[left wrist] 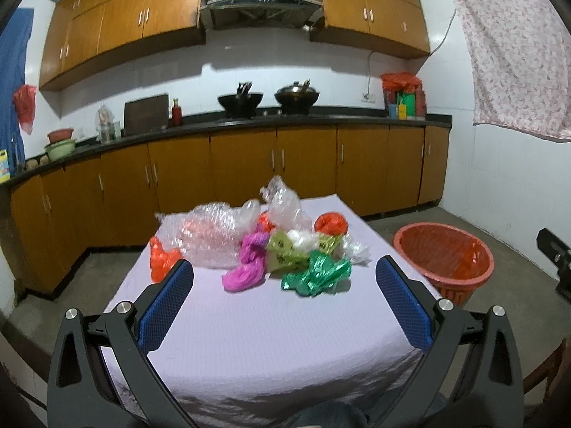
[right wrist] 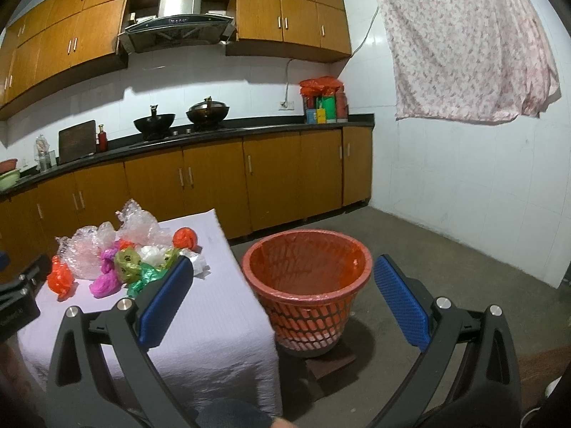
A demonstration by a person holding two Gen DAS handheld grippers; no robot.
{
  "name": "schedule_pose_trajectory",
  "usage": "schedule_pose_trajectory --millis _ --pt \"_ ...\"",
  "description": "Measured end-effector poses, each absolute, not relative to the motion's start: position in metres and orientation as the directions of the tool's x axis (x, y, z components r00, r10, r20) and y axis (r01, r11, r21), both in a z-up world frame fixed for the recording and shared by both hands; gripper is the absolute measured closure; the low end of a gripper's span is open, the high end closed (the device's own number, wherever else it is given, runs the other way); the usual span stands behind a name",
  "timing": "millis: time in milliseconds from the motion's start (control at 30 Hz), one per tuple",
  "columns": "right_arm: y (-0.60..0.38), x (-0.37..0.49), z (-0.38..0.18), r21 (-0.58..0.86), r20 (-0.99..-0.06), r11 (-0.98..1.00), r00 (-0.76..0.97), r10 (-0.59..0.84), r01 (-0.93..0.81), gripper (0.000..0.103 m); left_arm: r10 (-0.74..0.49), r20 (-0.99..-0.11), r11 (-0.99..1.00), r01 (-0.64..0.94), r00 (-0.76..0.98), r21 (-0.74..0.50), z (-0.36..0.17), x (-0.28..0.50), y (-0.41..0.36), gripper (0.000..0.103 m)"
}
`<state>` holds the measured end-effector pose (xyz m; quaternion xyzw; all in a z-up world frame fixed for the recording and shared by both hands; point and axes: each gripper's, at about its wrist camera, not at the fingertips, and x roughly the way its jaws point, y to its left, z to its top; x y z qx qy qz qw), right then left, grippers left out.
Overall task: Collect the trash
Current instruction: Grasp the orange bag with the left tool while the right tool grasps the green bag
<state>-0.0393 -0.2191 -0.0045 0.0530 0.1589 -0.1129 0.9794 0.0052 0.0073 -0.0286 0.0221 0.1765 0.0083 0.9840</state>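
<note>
Kitchen with wood-veneer cabinets and a concrete floor held a desk [left wrist: 271,321] draped in lilac ribbed cloth. Trash on its far half: crinkled clear bubble wrap [left wrist: 207,235], crumpled film bags in orange [left wrist: 160,258], magenta [left wrist: 246,267], olive [left wrist: 282,251], metallic green [left wrist: 316,274], white [left wrist: 303,239]. Round orange lattice bin [right wrist: 307,285], plastic-lined, stood on the floor beside the desk. Left hand-held gripper [left wrist: 283,276] and right hand-held gripper [right wrist: 283,274] were spread wide, empty, blue textured pads.
</note>
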Motion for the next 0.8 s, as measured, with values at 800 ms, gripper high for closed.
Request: schedule_pose_trajectory --millis 800 --pt "-0.166 0.060 -0.045 0.137 -0.507 0.989 0.862 0.031 0.045 0.004 0.255 -0.493 0.958 -0.288 0.832 0.009 -0.069 0.054 0.148 0.002"
